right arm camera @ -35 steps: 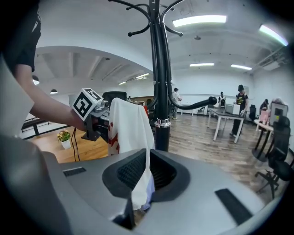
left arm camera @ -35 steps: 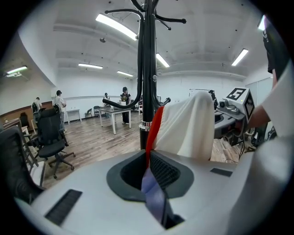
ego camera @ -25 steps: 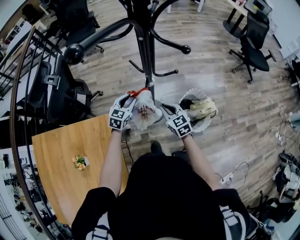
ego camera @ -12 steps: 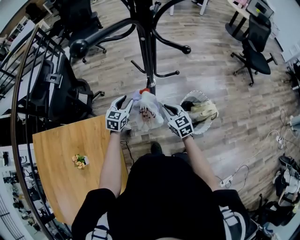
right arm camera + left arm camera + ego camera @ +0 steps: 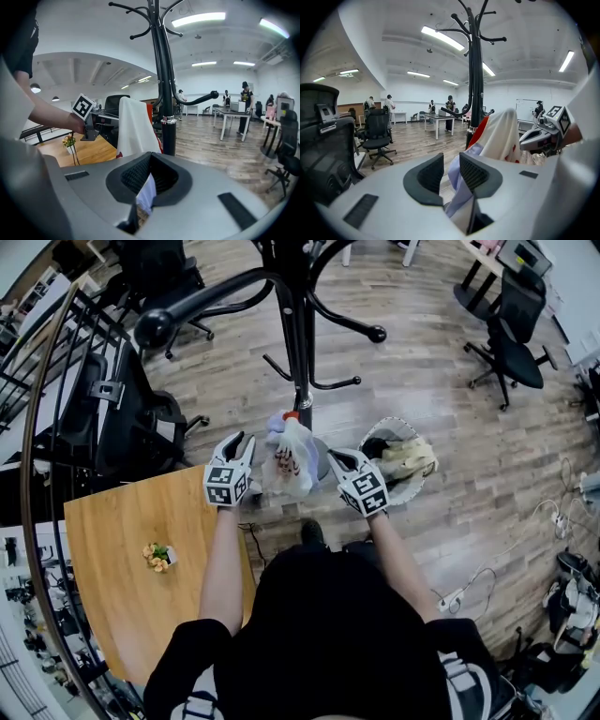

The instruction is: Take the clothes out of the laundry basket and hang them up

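Observation:
A white garment (image 5: pixel 289 457) with red print, red trim and a lavender part hangs bunched between my two grippers, in front of the black coat rack (image 5: pixel 298 334). My right gripper (image 5: pixel 336 457) is shut on its edge; the cloth (image 5: pixel 133 126) rises from the closed jaws (image 5: pixel 150 161). My left gripper (image 5: pixel 242 439) sits to the garment's left. Its jaws (image 5: pixel 451 161) have just been closing. Lavender cloth (image 5: pixel 461 187) runs loosely between them, with a gap still showing at the left pad. The laundry basket (image 5: pixel 375 430) stands on the floor at the right with more clothes (image 5: pixel 405 457) inside.
A wooden table (image 5: pixel 112 596) with a small flower pot (image 5: pixel 159 561) lies at the lower left. Black office chairs (image 5: pixel 141 427) stand left, another chair (image 5: pixel 506 343) at the upper right. Cables (image 5: pixel 469 582) trail on the floor at the right. Several people stand far off (image 5: pixel 450 110).
My left gripper has shifted left, away from the body of the garment. The garment has drawn in narrower and now hangs more upright. The right gripper has stayed in place.

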The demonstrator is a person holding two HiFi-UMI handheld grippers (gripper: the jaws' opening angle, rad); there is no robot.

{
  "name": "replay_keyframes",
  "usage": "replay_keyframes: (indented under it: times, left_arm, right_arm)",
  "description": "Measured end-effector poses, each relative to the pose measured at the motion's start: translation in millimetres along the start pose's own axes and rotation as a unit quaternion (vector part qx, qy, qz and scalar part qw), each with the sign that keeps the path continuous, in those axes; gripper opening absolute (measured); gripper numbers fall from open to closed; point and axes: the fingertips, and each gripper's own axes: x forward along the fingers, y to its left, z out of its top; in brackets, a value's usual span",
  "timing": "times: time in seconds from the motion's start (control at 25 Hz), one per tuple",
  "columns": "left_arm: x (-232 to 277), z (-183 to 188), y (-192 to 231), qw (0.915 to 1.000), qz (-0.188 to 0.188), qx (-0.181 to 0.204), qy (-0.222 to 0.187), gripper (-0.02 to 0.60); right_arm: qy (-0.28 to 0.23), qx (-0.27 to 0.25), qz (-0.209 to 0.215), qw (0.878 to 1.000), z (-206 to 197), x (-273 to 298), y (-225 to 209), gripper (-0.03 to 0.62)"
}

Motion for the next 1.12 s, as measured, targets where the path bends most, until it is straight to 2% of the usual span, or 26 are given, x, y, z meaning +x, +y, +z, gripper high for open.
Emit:
replay_keyframes:
  times: [0.12, 0.28, 0.48, 0.76, 1.12]
  left_arm:
    - [-5, 1, 0, 1.0, -0.002, -0.001, -0.007, 0.059]
    - [-9, 1, -3, 0.9999, -0.01, -0.003, -0.011, 0.038]
    - [-22, 6, -7, 0.9997, -0.005, 0.004, -0.022, 0.032]
    - [-46, 3, -19, 0.9995, 0.016, -0.005, -0.029, 0.031]
    - [-67, -5, -69, 0.9992, 0.025, -0.009, -0.03, 0.031]
  right_arm:
    - [0.001, 0.003, 0.001, 1.0, -5, 0, 1, 0.006]
    - [0.0, 0.001, 0.001, 1.0, -5, 1, 3, 0.006]
    - [0.001, -0.008, 0.011, 1.0, -7, -1, 8, 0.006]
    - [0.001, -0.029, 0.022, 0.999, -5, -19, 14, 0.006]
    - [0.004, -0.034, 0.029, 0.999, -27, -66, 11, 0.006]
